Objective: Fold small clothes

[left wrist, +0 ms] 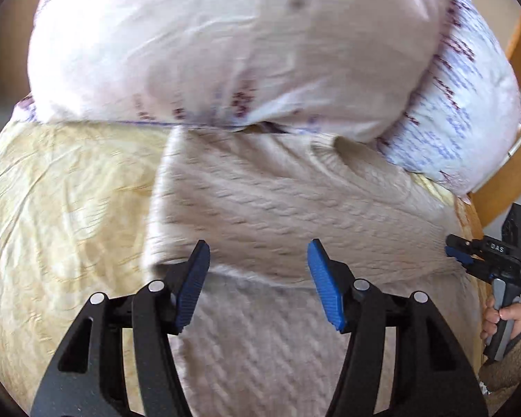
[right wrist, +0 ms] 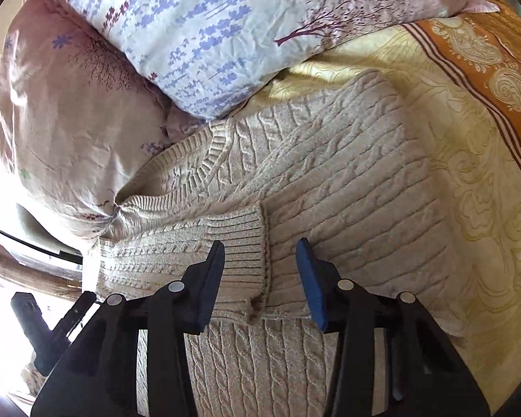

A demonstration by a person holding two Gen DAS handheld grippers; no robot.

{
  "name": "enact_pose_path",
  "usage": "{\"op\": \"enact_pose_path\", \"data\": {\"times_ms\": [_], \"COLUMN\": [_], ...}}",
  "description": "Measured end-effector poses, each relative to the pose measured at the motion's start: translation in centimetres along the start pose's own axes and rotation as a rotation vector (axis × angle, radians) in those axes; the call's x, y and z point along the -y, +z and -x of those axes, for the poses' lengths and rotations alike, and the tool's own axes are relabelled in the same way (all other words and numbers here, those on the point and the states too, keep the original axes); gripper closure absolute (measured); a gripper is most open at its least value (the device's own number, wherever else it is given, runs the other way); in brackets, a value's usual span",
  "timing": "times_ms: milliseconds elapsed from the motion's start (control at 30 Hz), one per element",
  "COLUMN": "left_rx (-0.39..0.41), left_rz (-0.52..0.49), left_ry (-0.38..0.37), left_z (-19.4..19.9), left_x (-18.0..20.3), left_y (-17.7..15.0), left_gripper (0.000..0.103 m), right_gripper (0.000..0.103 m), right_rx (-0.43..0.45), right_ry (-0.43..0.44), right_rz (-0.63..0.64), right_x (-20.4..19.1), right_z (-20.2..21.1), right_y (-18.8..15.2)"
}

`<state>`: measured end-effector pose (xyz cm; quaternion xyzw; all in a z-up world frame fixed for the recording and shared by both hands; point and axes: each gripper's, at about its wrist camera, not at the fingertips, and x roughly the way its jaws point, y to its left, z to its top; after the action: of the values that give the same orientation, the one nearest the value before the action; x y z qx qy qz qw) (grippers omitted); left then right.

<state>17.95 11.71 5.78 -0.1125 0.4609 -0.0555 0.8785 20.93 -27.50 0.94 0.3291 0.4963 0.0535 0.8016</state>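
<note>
A beige cable-knit sweater [right wrist: 330, 180] lies on the bed with a sleeve folded across its body; the sleeve's ribbed cuff [right wrist: 239, 253] lies between my right fingers. The sweater also shows, blurred, in the left wrist view [left wrist: 278, 208]. My right gripper [right wrist: 260, 271] is open just above the cuff and holds nothing. My left gripper [left wrist: 258, 274] is open and empty above the sweater's body near a fold edge. In the left wrist view the right gripper [left wrist: 469, 253] shows at the sweater's right edge, held by a hand.
The yellow patterned bedsheet [right wrist: 469, 180] has an orange paisley border [right wrist: 496, 69]. A pink pillow [right wrist: 73, 111] and a white-and-lavender pillow [right wrist: 208, 27] lie against the sweater's top. A wooden bed frame [left wrist: 503, 187] runs along the right.
</note>
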Motion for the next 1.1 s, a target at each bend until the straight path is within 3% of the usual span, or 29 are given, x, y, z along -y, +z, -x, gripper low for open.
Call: {"op": "enact_pose_path", "data": {"times_ms": [133, 233, 300, 333, 367, 500, 600, 667, 800, 900, 1033, 1100], "left_rx": [-0.046, -0.083, -0.071, -0.069, -0.069, -0.064, -0.063, -0.06, -0.057, -0.059, -0.061, -0.059], "left_rz": [0.022, 0.003, 0.001, -0.002, -0.003, 0.013, 0.013, 0.013, 0.024, 0.04, 0.051, 0.064], "left_ry": [0.065, 0.12, 0.121, 0.124, 0.127, 0.125, 0.127, 0.128, 0.129, 0.131, 0.13, 0.127], "left_z": [-0.5, -1.1, -1.2, -1.2, -1.5, -1.6, -2.1, -2.1, -2.2, -2.3, -2.3, -2.1], "left_x": [-1.6, -2.3, -2.4, -2.4, -2.3, -2.9, -2.8, -2.8, -3.0, -3.3, -3.9, -4.2], "left_y": [-1.0, -1.8, -2.0, -1.9, -1.8, -1.5, -1.3, -1.3, -1.1, -0.8, -0.4, -0.5], "left_gripper": [0.045, 0.045, 0.045, 0.045, 0.045, 0.045, 0.044, 0.042, 0.042, 0.042, 0.042, 0.041], "right_gripper": [0.072, 0.072, 0.078, 0.09, 0.094, 0.096, 0.096, 0.096, 0.096, 0.096, 0.086, 0.085], "right_rx": [-0.005, -0.019, -0.019, -0.02, -0.008, 0.151, 0.249, 0.233, 0.118, 0.124, 0.11, 0.159], "right_ry": [-0.046, -0.083, -0.087, -0.07, -0.058, -0.07, -0.133, -0.171, -0.238, -0.231, -0.339, -0.286], "right_rz": [0.124, 0.21, 0.212, 0.2, 0.19, 0.219, 0.254, 0.249, 0.171, 0.142, 0.131, 0.107], "right_x": [-1.8, -2.8, -2.7, -2.5, -2.6, -4.2, -4.8, -4.2, -1.2, -0.7, -0.6, -0.6], "right_z": [-0.4, -0.8, -0.9, -0.8, -0.5, 2.6, 4.6, 4.1, 2.0, 2.2, 2.1, 3.4], "right_y": [-0.5, -1.0, -1.2, -1.1, -0.8, 0.9, 2.3, 3.0, 2.5, 2.3, 2.9, 2.8]}}
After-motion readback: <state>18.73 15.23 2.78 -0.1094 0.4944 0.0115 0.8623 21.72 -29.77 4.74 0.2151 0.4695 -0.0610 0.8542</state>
